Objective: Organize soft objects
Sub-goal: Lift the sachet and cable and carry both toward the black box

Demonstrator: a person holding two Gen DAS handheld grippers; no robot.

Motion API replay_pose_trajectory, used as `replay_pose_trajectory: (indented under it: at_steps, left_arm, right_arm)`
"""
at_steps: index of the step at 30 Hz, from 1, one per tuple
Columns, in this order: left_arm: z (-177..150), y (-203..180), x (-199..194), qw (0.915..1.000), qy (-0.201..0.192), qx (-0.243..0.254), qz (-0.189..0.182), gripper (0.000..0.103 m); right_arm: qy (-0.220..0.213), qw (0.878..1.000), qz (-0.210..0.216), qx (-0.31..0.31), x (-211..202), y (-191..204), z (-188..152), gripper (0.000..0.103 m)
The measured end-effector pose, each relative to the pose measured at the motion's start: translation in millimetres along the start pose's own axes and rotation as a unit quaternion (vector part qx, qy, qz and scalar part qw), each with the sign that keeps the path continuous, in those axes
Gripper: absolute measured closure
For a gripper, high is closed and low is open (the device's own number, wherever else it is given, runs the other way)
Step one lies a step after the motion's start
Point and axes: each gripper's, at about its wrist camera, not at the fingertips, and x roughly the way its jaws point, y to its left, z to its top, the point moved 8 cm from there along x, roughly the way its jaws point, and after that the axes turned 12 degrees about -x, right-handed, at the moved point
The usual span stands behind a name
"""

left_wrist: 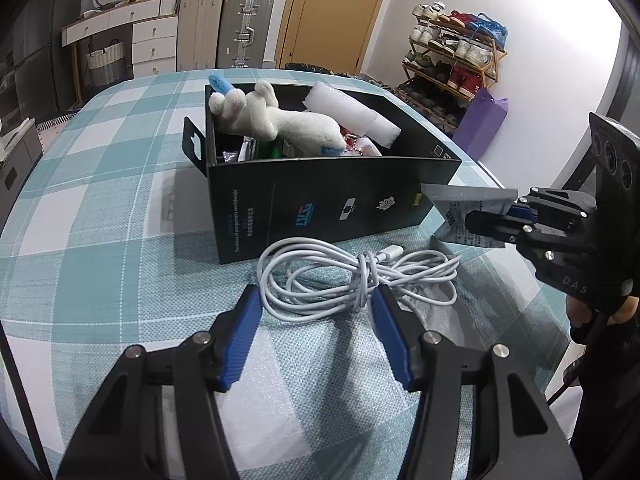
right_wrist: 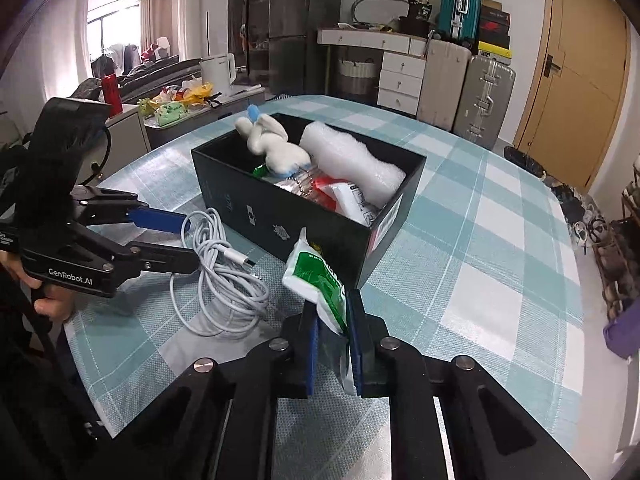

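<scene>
Item: black box (right_wrist: 280,216), open-topped, set on the checked counter (right_wrist: 480,208). Contents recorded: a white plush toy (right_wrist: 272,148) leaning against the far-left wall, a white foam roll (right_wrist: 352,164) along the far side, and assorted packets beneath them.

Item: green-and-white soft packet (right_wrist: 320,284). It is held off the counter, clamped near its lower edge between the fingers (right_wrist: 354,340) of the right gripper (right_wrist: 334,320); its free end is raised toward the near corner of the box, just beside the wall but not yet over the opening.

Item: white charging cable (left_wrist: 352,276), loosely coiled and knotted at the middle, lying on the counter just in front of the box. The left gripper (left_wrist: 316,300) is positioned low over it, with its fingers (left_wrist: 244,336) spread apart on either side of the coil and nothing held between them.

Step in hand, as judged: the packet is to be carried over the rim and let go inside; the cable is to be collected next.

Handling notes: the packet should be lifted clear of the box wall before it is moved inward, and released over the free space at the near-right end. The cable is best closed upon at the knotted middle, so that all loops are lifted together and no loose strand is dragged.
</scene>
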Motion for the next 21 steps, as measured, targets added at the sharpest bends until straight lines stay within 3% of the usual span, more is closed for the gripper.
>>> replay_pose_trajectory:
  at_steps: [21]
  left_arm:
    - [-1.0,6.9,-9.4,1.0,0.003,0.0,-0.007,0.045]
  right_arm:
    - [-0.014,1.0,0.016,-0.009,-10.7,5.0,2.3,0.093]
